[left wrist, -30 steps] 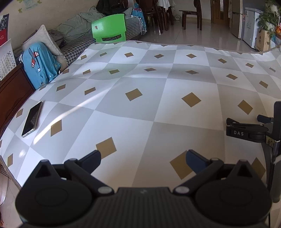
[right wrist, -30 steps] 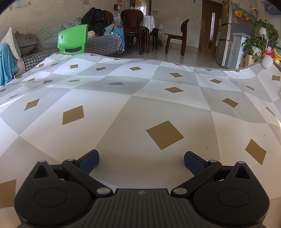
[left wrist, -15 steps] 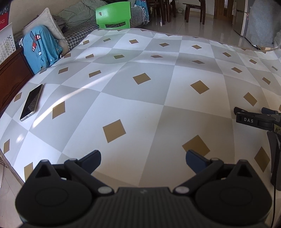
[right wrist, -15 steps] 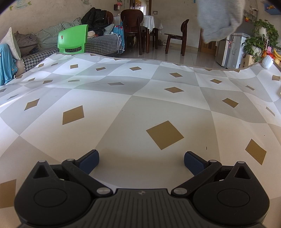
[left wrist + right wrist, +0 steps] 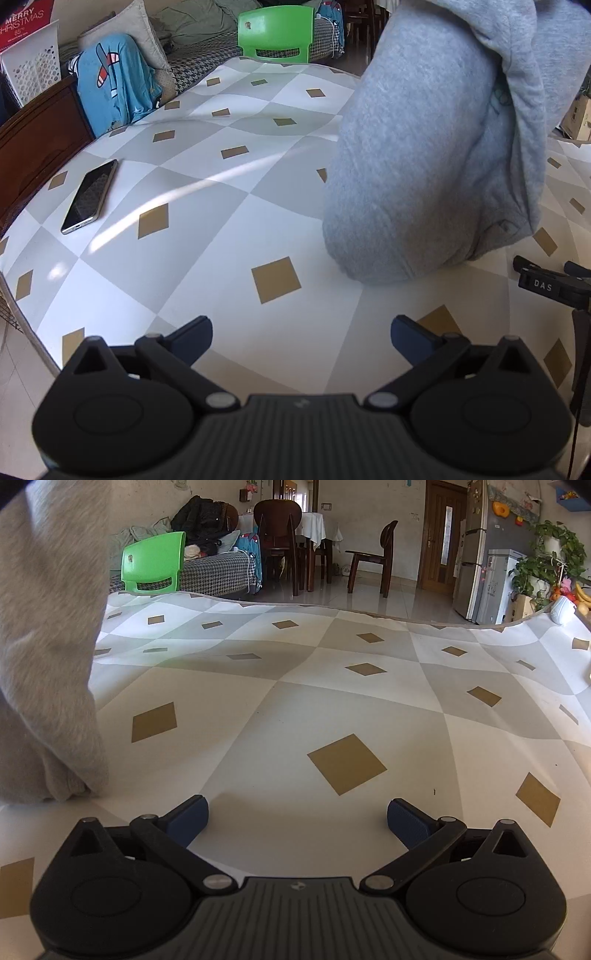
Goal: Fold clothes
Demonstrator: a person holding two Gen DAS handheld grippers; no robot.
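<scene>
Grey fleece garment (image 5: pixel 424 177), bunched, hanging from above the frame with its lower end on or just above the checked tabletop (image 5: pixel 207 229); contact unclear. Long axis near vertical. Lies ahead and right of the left tool (image 5: pixel 301 332), ahead and left of the right tool (image 5: pixel 297 812): between the two. Both tools spread wide, holding nothing. Phone (image 5: pixel 90 195) far left.

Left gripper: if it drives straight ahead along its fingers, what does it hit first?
Probably the grey garment. The left gripper is open and empty over the tablecloth, and the garment's lower end sits ahead, slightly right of centre. Depth is unclear, so a dead-centre path might graze its left edge or miss.
</scene>
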